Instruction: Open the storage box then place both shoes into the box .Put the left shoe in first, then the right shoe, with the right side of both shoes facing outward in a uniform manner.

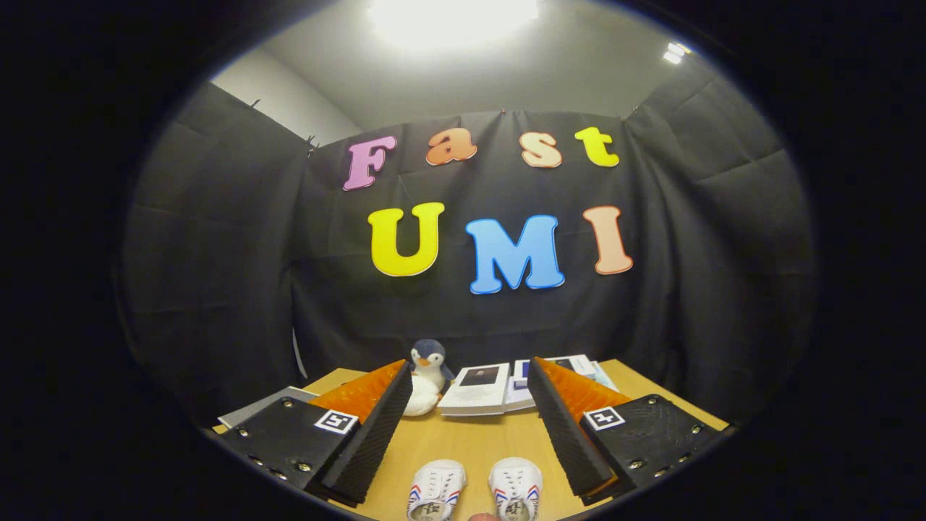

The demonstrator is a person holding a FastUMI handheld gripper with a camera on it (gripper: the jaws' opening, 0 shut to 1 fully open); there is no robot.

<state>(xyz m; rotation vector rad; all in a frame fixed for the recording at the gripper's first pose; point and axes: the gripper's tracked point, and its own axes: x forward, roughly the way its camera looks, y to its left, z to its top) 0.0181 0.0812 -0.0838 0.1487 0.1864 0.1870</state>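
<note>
Gripper (470,405) held well above the wooden table (477,441), tilted up toward the booth wall; fingers spread wide, nothing between the pads, 1 ribbed black finger (372,434) to the left and 1 to the right.

Both shoes low and close in, between the 2 fingers but nearer the camera than the fingertips: left-hand white shoe (435,492) and right-hand white shoe (516,490), side by side, slightly apart, laces up, toes toward the far end of the table. Long axes roughly in line with the fingers. Red and blue stripes on the sides of each. Which is the left shoe of the pair: cannot tell from here with certainty.

Beyond the fingertips, at the far side of the table: plush penguin (427,373) just ahead of the left finger, a stack of white booklets (481,391) between the fingertips, more white packets behind them, a flat grey sheet (260,409) off to the left. No storage box recognisable among them.

Judgement: task at its start, box not yet opened, shoes untouched. Next move likely a search for the box, then a drop and pull-back toward the shoes. Penguin and booklets well clear of the shoes, no obstacle to a descent.
</note>
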